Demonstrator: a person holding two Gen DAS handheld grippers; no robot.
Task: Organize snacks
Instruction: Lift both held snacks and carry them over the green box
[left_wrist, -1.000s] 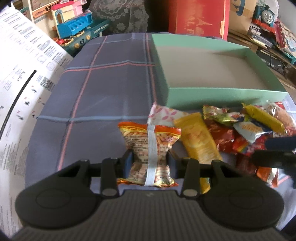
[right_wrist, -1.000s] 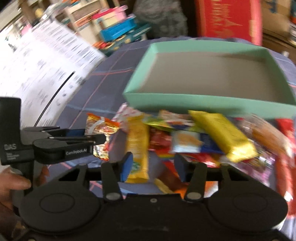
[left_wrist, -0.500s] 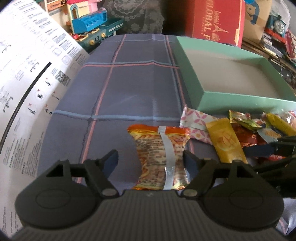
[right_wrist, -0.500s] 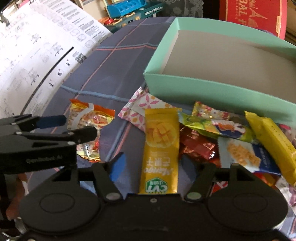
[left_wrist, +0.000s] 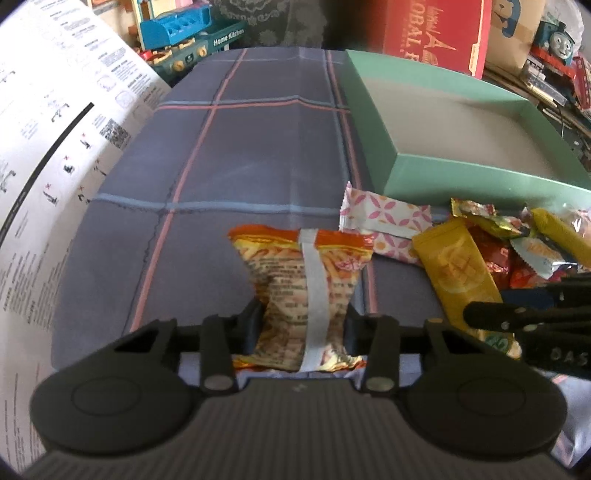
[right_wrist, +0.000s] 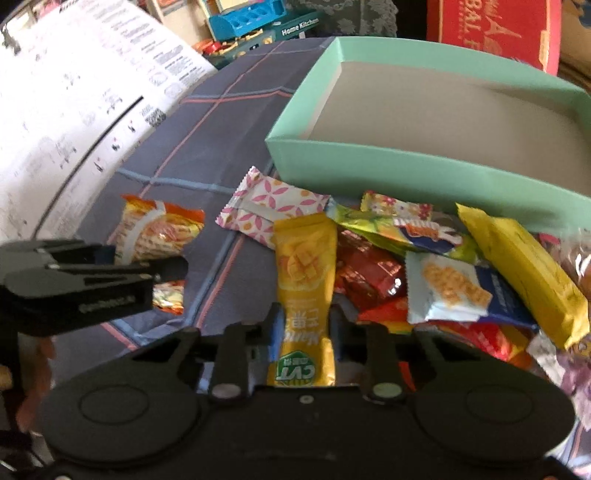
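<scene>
Left wrist view: left gripper (left_wrist: 301, 325), angled steeply down at the blue plaid tablecloth (left_wrist: 229, 155), its jaws just closed onto the crinkled orange-and-yellow foil snack bag (left_wrist: 303, 280), which lies left of the open mint-green cardboard box (left_wrist: 480, 177).

Right wrist view: right gripper (right_wrist: 304, 330), tilted equally steeply, jaws just closed narrowly, pinching the slim yellow mango sachet (right_wrist: 304, 273) in front of that box (right_wrist: 369, 162), at the left edge of the heap of mixed wrapped snacks (right_wrist: 443, 273).

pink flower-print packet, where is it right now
The pink flower-print packet lies flat on the plaid cloth, just in front of the green box, its near corner under the yellow mango pouch.
</scene>
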